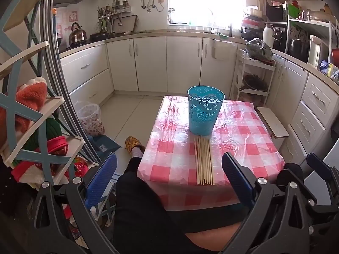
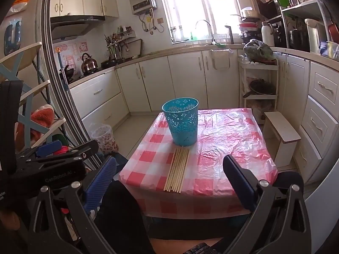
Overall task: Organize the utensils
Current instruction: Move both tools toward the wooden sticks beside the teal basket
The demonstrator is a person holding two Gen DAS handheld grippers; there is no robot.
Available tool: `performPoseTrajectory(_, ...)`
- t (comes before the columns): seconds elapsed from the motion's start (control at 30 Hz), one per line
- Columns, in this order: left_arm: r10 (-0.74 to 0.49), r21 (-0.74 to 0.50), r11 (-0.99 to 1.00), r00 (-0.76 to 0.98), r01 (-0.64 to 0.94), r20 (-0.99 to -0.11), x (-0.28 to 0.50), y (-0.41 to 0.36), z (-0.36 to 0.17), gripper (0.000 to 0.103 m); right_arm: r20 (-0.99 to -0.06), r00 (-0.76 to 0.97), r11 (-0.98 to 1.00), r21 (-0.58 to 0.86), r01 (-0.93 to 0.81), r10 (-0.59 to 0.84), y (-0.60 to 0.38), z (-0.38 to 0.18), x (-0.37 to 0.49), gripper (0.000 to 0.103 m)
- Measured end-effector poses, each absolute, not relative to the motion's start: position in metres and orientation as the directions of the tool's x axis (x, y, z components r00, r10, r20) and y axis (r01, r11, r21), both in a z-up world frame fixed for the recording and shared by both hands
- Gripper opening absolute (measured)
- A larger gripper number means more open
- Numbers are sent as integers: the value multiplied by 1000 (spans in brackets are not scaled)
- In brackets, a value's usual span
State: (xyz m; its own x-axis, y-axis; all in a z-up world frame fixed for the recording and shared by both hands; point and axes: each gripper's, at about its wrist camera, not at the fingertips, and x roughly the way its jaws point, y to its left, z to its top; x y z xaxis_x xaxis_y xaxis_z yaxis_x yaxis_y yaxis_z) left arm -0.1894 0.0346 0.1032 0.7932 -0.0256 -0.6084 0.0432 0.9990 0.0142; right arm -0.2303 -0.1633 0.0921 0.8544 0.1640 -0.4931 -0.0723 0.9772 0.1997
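On the table (image 1: 243, 139): chopsticks (image 1: 203, 160) lie flat by the cup (image 1: 204, 114) | cup looks empty, hard to tell | both our grippers, left (image 1: 169, 180) and right (image 2: 169, 182), wide apart, holding nothing | nothing done yet

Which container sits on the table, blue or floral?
The blue cutout cup, upright just beyond the chopsticks. The floral bin stands on the floor.

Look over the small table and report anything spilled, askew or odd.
Nothing spilled or broken. The chopsticks lie in a neat flat row on the checked table, outside the upright blue basket, not yet sorted.
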Motion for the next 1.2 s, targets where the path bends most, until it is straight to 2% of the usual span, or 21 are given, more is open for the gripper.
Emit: performPoseTrajectory(1.2, -38, 8, 998, 787, 55, -615, -190, 33, 99, 95, -509, 845, 978, 197, -72, 165, -161, 91, -225, 97)
